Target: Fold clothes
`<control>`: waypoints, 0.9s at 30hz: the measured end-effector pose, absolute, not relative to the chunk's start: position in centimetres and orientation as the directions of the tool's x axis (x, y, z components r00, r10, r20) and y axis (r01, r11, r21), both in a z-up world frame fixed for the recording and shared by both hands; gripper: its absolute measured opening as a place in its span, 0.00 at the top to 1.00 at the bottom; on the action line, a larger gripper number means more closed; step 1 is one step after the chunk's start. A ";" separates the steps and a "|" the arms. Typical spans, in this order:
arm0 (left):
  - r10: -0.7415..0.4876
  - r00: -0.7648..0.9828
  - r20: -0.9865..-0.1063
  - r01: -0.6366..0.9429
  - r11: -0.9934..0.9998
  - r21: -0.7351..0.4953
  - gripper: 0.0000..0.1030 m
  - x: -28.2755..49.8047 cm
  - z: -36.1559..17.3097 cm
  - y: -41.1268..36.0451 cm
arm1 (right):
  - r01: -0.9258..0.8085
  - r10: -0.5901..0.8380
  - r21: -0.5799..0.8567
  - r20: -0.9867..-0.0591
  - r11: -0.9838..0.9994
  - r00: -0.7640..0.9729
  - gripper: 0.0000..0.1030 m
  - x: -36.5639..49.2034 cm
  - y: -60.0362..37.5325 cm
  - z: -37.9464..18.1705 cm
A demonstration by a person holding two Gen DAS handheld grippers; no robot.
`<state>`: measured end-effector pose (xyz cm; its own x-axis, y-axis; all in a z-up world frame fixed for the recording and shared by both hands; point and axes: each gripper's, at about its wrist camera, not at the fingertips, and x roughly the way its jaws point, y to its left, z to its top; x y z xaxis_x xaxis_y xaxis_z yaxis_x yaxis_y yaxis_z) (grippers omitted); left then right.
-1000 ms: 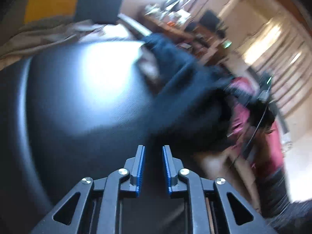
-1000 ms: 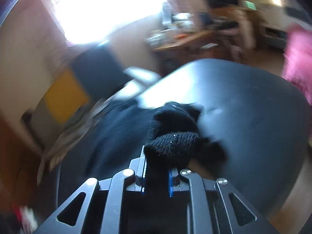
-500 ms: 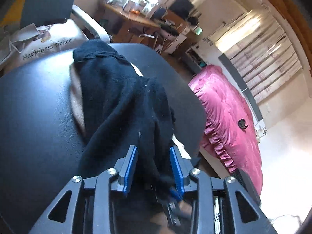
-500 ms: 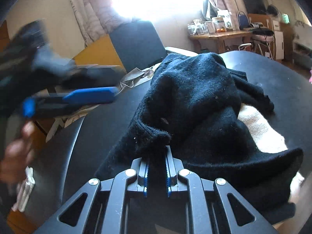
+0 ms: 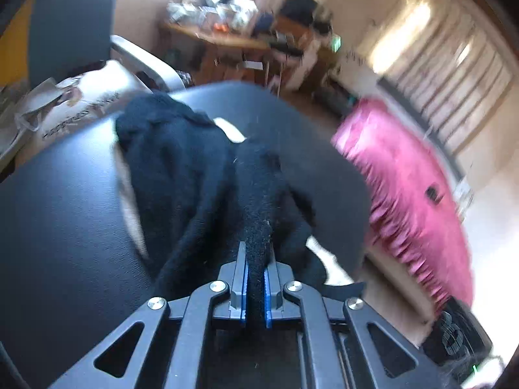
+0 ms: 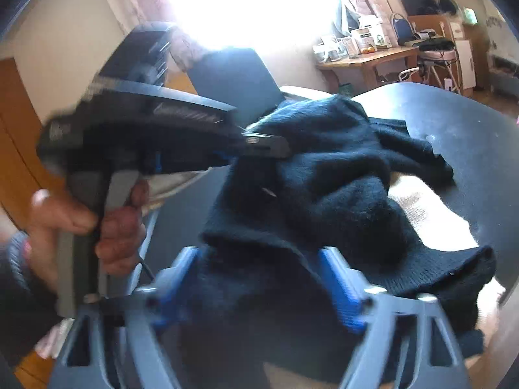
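A black knitted garment (image 5: 181, 168) with a cream inner side lies bunched on a round black table (image 5: 61, 220). My left gripper (image 5: 255, 259) is shut on a raised fold of that garment near the table's near edge. In the right wrist view the same garment (image 6: 327, 175) is heaped ahead. My right gripper (image 6: 262, 275) stands open with its blue pads wide apart, and the knit's edge hangs loose between them. The left gripper (image 6: 269, 144) reaches in from the left in a hand (image 6: 65, 220) and bites the cloth.
A chair (image 5: 68, 26) with a printed bag (image 5: 81, 103) stands behind the table. A cluttered wooden desk (image 5: 223, 35) is further back. A pink bed (image 5: 408, 194) lies to the right, past the table's edge.
My left gripper has shut on a fold of the black garment and lifted it. My right gripper, shut on the garment before, has opened wide and let the cloth go.
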<state>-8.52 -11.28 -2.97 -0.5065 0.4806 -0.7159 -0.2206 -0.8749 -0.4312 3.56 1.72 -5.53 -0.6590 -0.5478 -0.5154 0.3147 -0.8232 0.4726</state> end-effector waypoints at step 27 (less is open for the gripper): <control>0.050 -0.700 -0.712 0.489 -0.693 -0.530 0.95 28.9 -9.6 -45.6 | 0.264 -0.561 0.495 -0.719 -0.828 -0.410 0.02 7.5 -6.9 -11.9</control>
<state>28.87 -45.55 -9.59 -0.7004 0.0503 -0.7120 0.4886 -0.6934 -0.5296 7.47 -6.87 -11.89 -0.4104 -0.5612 -0.7188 0.2643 -0.8276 0.4952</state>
